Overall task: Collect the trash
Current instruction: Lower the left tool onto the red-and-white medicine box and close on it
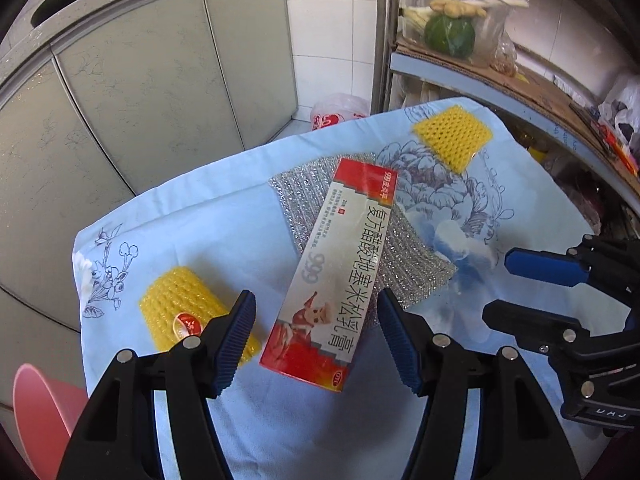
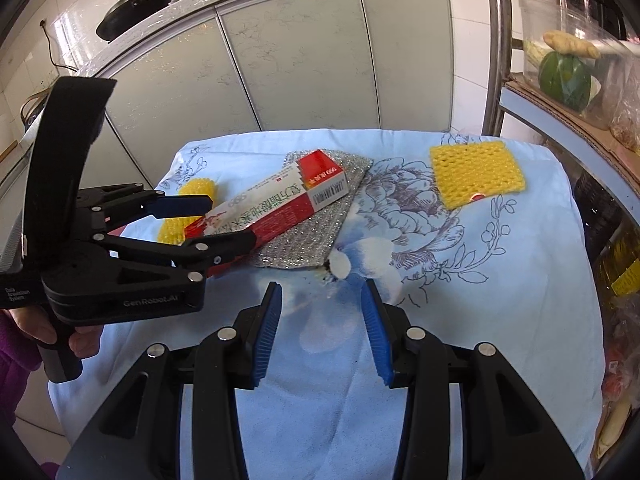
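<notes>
Black claw (image 2: 320, 332) with ribbed blue pads (image 2: 267, 336), silver screws; purple sleeve (image 2: 16, 356).

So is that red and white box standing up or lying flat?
Lying flat. The red and white box rests on its broad side, partly on the silver sheet, between the open left gripper's fingers.

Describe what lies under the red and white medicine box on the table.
The medicine box rests slantwise on a silver glittery sheet, which lies on the blue floral cloth. Anything beneath the box's middle is hidden.
</notes>
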Motion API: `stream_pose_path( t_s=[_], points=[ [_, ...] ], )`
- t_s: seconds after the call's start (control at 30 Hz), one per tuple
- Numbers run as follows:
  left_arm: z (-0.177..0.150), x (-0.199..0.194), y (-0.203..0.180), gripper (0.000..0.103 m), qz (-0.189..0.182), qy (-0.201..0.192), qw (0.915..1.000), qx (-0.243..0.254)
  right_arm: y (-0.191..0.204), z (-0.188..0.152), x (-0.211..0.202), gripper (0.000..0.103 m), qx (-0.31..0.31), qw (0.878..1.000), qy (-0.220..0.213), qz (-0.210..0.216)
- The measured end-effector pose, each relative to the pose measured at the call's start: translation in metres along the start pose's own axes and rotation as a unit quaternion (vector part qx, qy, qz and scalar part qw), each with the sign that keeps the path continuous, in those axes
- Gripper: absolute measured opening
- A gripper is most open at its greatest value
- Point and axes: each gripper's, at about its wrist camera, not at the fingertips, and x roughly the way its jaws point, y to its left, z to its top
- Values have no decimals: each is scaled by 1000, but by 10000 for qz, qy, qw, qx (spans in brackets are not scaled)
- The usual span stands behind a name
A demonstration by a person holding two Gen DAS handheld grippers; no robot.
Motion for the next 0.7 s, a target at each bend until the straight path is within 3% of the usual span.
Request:
stream_pose_path(
  t_s=[0.2, 0.53, 0.7],
  points=[
    [1, 3, -1, 61, -5, -46, 10000, -85, -1, 0, 5, 42, 23, 10000, 43, 6],
    [-4, -1, -3, 42, -83, -132, 9997, -173, 1, -1, 5, 42, 52, 10000, 52, 6],
    [-8, -8, -3, 39, -139, -286, 9992, -259, 2, 0, 4, 42, 27, 10000, 30, 28]
  ],
)
